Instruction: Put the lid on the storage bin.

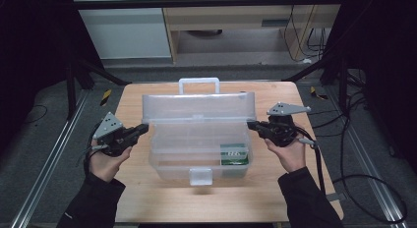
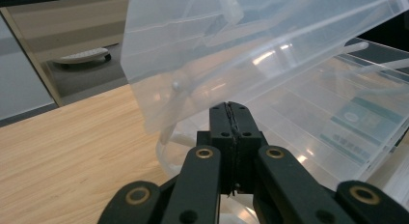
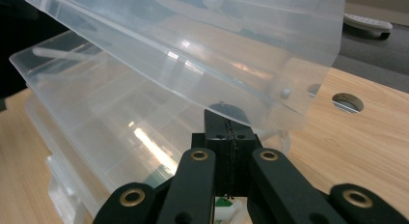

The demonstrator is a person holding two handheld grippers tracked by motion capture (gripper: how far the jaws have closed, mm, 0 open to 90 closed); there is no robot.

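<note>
While the clear plastic box (image 1: 196, 149) is sitting in the middle of the wooden worktop (image 1: 147, 198), the person is holding one gripper at each of its short ends. The lid (image 1: 198, 107) is standing raised behind the box body, its handle (image 1: 198, 84) pointing away from the person. The left gripper (image 1: 143, 128) is reaching in from the left, its tip lying at the corner where the lid is meeting the box. In the left gripper view its jaws are pressing flat together with nothing visible between them, tucked just under the lid's edge. The right gripper (image 1: 252, 125) is doing the same from the other end, and in the right gripper view its jaws are likewise sitting closed against each other, right below the lid's lower edge near the hinge pin (image 3: 286, 93). I cannot tell whether either tip is actually touching the plastic. Inside the box, a green packet (image 1: 233, 154) is lying in the front right corner. A white latch (image 1: 201, 176) is hanging at the front wall.
</note>
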